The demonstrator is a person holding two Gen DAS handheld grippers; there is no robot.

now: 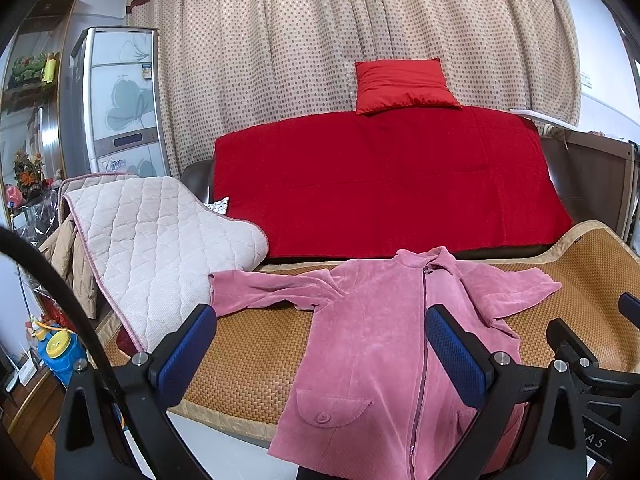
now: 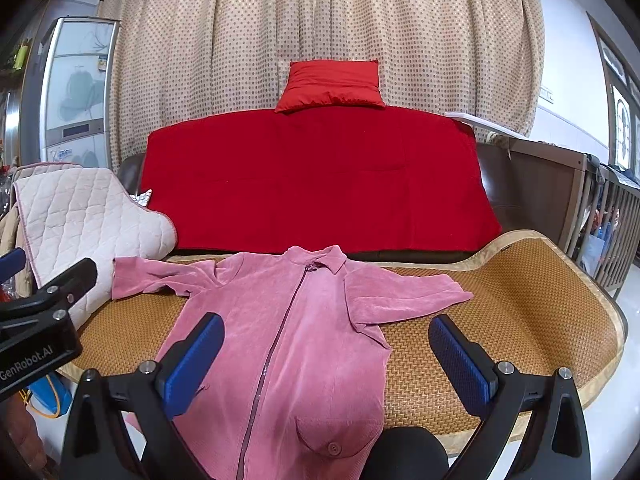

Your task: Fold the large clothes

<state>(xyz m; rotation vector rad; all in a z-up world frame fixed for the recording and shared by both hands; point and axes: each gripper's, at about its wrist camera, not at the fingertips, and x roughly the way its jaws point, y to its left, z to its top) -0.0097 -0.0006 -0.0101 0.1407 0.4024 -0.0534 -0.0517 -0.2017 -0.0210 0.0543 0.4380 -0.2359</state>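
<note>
I am holding both the left claw and right claw gaping, empty, above the pink zip-up jacket (hem overhanging the woven mat), risking a slide off.

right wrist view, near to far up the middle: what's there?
Pink jacket → red blanket → red cushion → dotted curtain.

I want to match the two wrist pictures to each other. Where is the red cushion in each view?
Left wrist view: the red cushion is upper right of centre, on top of the red blanket, against the dotted curtain.
Right wrist view: the red cushion is upper centre, on the same blanket top.
Shared landmark: the pink jacket lies spread flat on the woven mat, zipper closed, directly below the blanket.
</note>
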